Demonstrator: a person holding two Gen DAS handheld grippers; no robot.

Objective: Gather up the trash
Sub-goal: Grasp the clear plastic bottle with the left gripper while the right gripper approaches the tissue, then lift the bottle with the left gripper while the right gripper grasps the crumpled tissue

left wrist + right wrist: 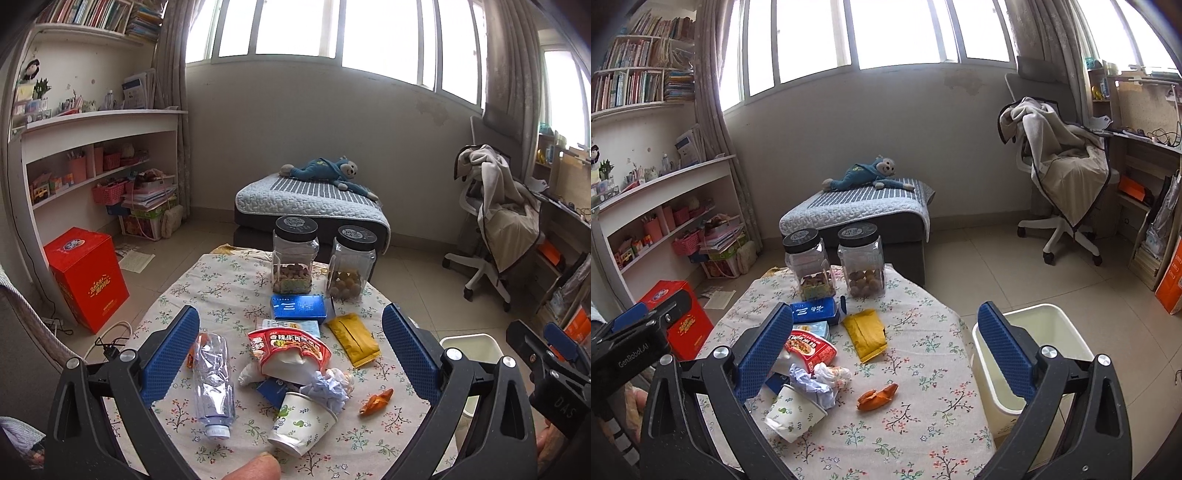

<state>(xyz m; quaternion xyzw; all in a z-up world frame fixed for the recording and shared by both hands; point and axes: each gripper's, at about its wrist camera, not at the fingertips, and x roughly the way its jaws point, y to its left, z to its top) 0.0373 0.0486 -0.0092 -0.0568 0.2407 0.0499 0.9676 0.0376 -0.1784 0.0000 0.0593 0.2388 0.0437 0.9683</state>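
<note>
Trash lies on a floral tablecloth [229,295]: a crushed clear bottle [214,384], a red noodle cup [288,350], a paper cup [299,424] lying on its side, crumpled paper [325,387], an orange wrapper [376,400] and a yellow packet [352,338]. My left gripper [291,354] is open and empty above them. My right gripper [884,356] is open and empty above the table's right side. A white bin [1030,354] stands on the floor right of the table. The orange wrapper [877,397] and paper cup [792,411] also show in the right wrist view.
Two lidded jars [295,254] [351,266] and a blue box [299,306] stand at the table's far side. A red carton [86,277] sits on the floor left. A low bed [310,203] lies behind, a draped chair [1063,177] far right.
</note>
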